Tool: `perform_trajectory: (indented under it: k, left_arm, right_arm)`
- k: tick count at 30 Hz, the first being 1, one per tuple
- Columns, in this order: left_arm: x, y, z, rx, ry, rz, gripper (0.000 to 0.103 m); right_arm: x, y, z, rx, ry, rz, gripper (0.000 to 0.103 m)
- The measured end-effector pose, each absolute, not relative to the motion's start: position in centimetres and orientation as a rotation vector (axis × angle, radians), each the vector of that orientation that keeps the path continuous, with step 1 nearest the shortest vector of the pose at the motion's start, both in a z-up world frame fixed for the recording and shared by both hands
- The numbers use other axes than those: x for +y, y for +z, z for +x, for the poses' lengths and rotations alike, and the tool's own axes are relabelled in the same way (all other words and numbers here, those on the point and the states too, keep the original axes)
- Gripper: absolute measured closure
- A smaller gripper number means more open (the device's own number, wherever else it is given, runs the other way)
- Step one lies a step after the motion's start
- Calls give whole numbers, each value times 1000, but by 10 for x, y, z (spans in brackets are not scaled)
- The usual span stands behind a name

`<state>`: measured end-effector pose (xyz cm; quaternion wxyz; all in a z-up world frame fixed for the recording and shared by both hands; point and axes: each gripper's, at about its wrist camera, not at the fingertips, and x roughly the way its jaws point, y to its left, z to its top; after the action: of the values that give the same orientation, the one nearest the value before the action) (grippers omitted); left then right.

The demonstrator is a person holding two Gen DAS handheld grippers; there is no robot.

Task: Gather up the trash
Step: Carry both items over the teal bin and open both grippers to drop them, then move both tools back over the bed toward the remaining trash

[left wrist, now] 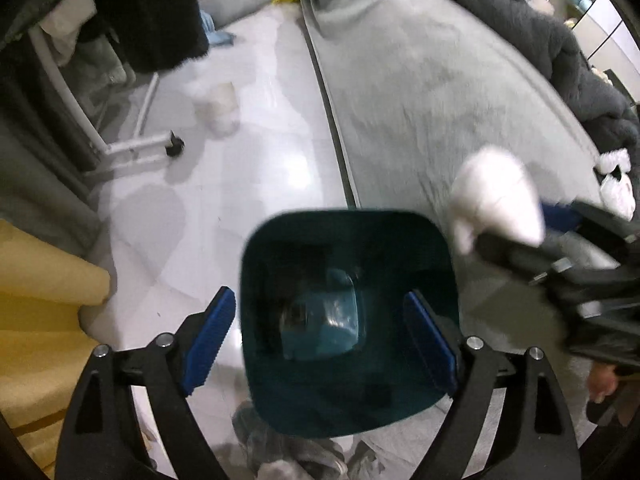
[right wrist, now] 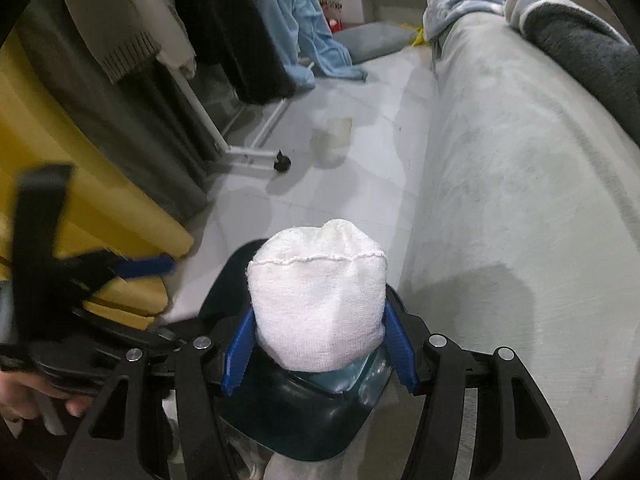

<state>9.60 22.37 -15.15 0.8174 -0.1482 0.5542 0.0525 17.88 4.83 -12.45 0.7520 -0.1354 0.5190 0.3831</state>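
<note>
The right gripper (right wrist: pixel 318 346) clamps a white cloth wad (right wrist: pixel 318 300) just above the bin (left wrist: pixel 348 320), at its right rim; the left gripper (left wrist: pixel 320 340) stands wide around the bin.

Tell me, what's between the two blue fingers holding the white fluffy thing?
The right gripper has only the white cloth wad squeezed between its blue pads, seen best in the right wrist view. Right below it sits the dark teal trash bin.

white terry cloth wad (right wrist: pixel 318 308), rough nap; glossy dark-teal plastic bin (left wrist: pixel 348 316); shiny pale tiled floor (left wrist: pixel 256 152); matt grey fleecy bed cover (left wrist: pixel 432 92).
</note>
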Motion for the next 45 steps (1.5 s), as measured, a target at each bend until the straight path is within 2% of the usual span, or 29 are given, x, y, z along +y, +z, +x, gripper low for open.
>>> perform_trajectory:
  k: [11, 16, 24, 35, 45]
  left_arm:
    - [240, -88, 85, 931, 72, -316, 20]
    - [241, -70, 83, 874, 66, -302, 26]
    - [244, -41, 76, 753, 56, -304, 28]
    - [220, 3, 73, 630, 7, -270, 28]
    - [168, 36, 80, 541, -52, -175, 27]
  right_arm:
    - [73, -170, 167, 1227, 833, -379, 42]
    - [79, -186, 163, 1252, 827, -414, 41]
    - [79, -185, 155, 1262, 823, -443, 23]
    - [64, -124, 144, 1085, 862, -399, 21]
    - [0, -67, 145, 923, 811, -334, 21]
